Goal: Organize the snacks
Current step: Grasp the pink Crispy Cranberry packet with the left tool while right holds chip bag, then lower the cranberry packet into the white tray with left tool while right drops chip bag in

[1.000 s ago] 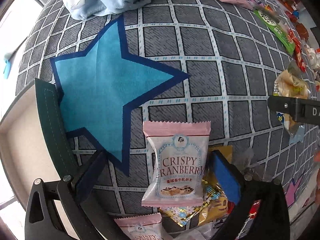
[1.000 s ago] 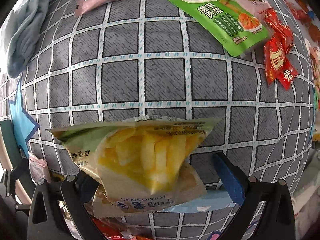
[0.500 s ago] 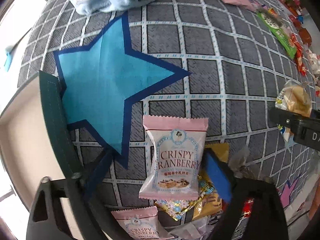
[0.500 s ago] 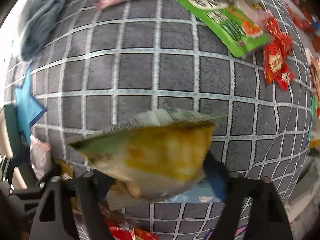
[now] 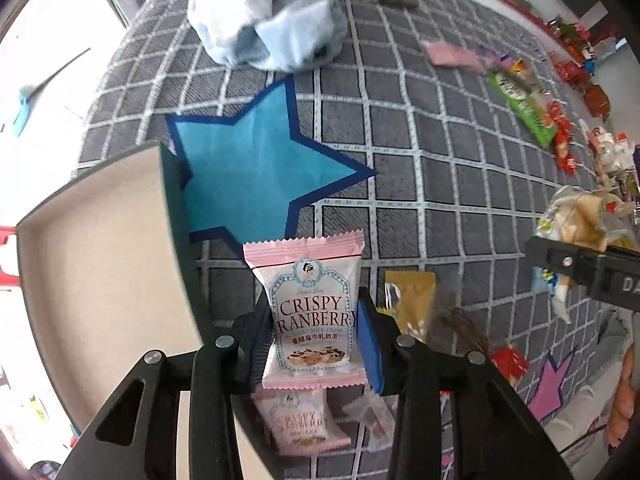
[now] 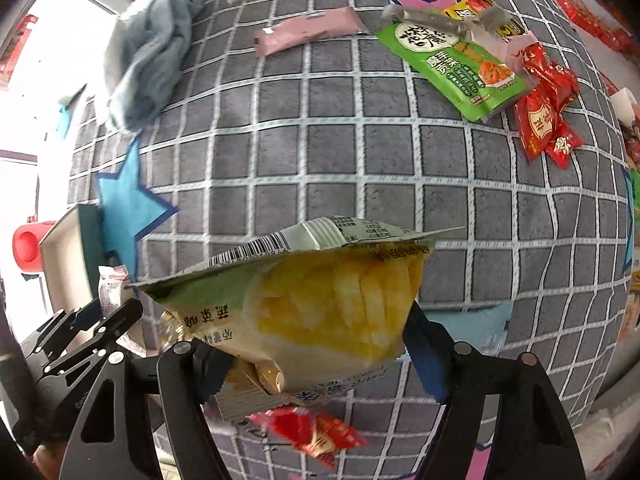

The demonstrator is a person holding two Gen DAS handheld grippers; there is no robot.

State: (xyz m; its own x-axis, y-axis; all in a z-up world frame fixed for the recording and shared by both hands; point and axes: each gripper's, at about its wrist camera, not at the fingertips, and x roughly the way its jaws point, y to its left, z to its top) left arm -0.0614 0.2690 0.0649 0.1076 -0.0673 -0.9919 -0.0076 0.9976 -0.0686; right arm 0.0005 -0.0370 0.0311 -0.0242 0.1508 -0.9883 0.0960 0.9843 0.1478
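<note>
Here, mid-sort on a grey checked rug [image 5: 400,128]: left gripper [image 5: 316,344] clamped on a pink Crispy Cranberry packet [image 5: 314,312], lifted clear of the rug, with a second identical packet [image 5: 300,424] lying flat beneath. Right gripper [image 6: 316,344] closed around a crumpled potato-stick bag [image 6: 304,304], held aloft above a red wrapper [image 6: 312,432]. Beige open box [image 5: 92,248] with dark green rim just to the left of the cranberry packet, beside a blue star patch [image 5: 256,168]. Farther off: a pale blue cloth [image 5: 276,20], a green pouch [image 6: 456,64] and red sachets [image 6: 548,108], well apart from both grippers.

Likely step: carrying both snacks to the box. Best done by swinging the left packet over the green rim first, lowering it well inside before releasing, and laying it flat to leave room for its twin. Potato-stick bag puffy and loosely pinched, so apt to slip or snag on the rim; better kept level and brought in afterwards, so the two grippers do not crowd each other at the opening.
</note>
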